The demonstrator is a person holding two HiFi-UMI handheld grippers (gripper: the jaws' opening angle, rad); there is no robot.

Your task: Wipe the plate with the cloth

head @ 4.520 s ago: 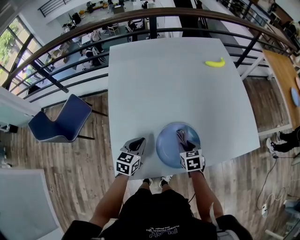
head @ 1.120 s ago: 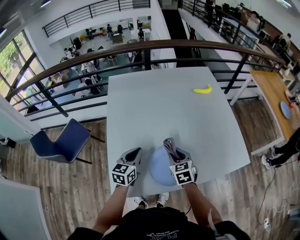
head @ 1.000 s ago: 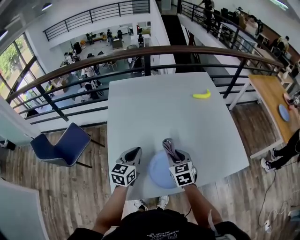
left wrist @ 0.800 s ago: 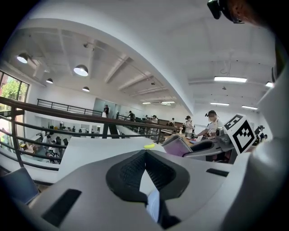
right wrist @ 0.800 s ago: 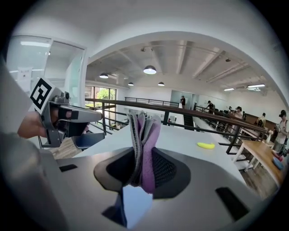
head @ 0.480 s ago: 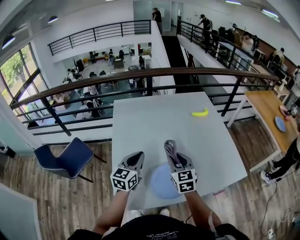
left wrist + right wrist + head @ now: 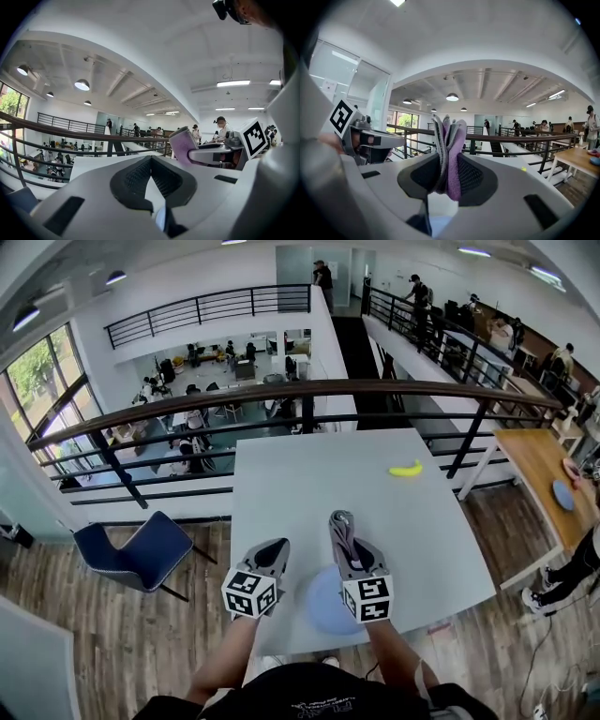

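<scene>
1. Bright, open hall seen from an upper gallery; a dark railing [image 7: 187, 401] with a wooden top rail curves across the middle of the frame, and a lower floor with people shows beyond it at upper left.
2. White square table [image 7: 328, 484] fills the centre of the frame, its far edge against the railing.
3. Blue chair [image 7: 141, 554] stands on the wood floor at the left, apart from the table.
4. Pale blue plate [image 7: 323, 606] lies at the table's near edge, low in the centre, between the two tools and partly under the right one.
5. Left gripper [image 7: 272, 554] is held just left of the plate; its own view shows the jaws closed tip to tip with nothing between them [image 7: 151, 161].
6. Right gripper [image 7: 349, 554] is above the plate's right side, jaws clamped on the cloth [image 7: 447, 173].
7. Purple-and-grey cloth [image 7: 449, 154] is bunched between those jaws and sticks out past them, pointing toward the table's middle [image 7: 340, 526].
8. Yellow banana [image 7: 405, 469] lies near the table's far right corner, well apart from the plate.
</scene>
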